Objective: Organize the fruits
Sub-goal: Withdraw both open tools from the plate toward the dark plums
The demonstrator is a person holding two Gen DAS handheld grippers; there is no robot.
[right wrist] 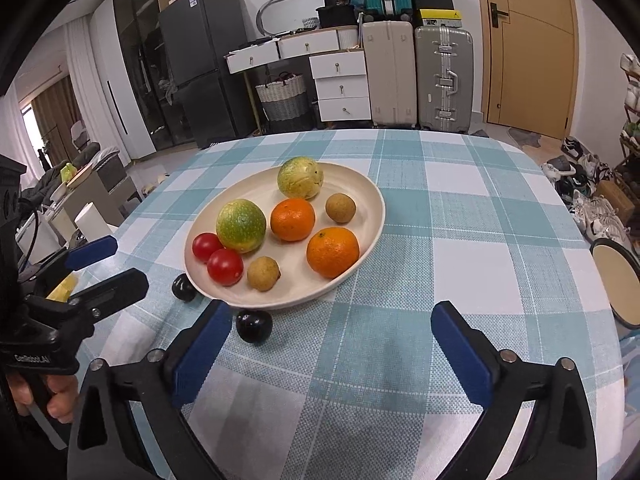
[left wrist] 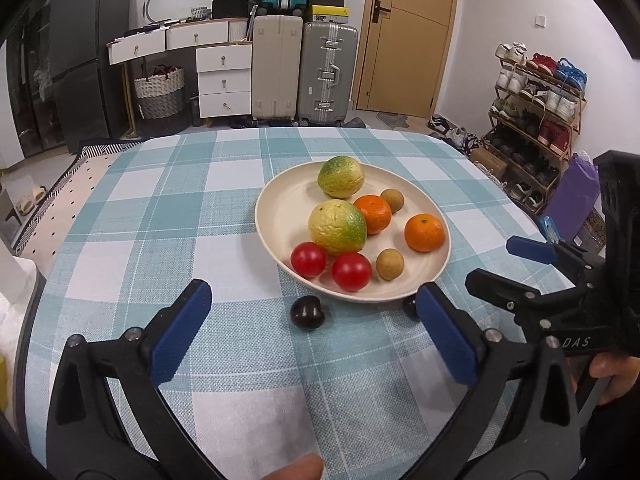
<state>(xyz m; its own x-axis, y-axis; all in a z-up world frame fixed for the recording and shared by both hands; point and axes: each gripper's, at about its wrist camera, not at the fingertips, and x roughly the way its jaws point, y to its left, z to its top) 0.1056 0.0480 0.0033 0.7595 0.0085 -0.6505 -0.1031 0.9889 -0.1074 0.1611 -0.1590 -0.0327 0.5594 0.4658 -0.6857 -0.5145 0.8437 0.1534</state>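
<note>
Your left gripper [left wrist: 314,334] and right gripper [right wrist: 332,350] both stood with fingers spread as wide as they go, holding nothing, each hovering low in its own view above the checked bench [left wrist: 160,216].

The risk, as I judged it, sat with the two dark plums. One plum [left wrist: 306,312] lay on the cloth at lower centre of the left view, just off the plate [left wrist: 280,196]; the other plum [right wrist: 253,326] lay close against the plate's near rim, just beside your right gripper's left finger. Both were round and glossy, so a closing finger that caught one off-centre could have sent it rolling across the bench. A finger could also have knocked the plate's edge and set the fruit inside rolling.

Counted on the plate: two green-yellow fruits [right wrist: 241,225], two oranges [right wrist: 333,252], two red tomatoes [right wrist: 225,266] and two small brown fruits [right wrist: 263,273]. Off the plate: two plums. Ten fruits in all, one plate.
</note>
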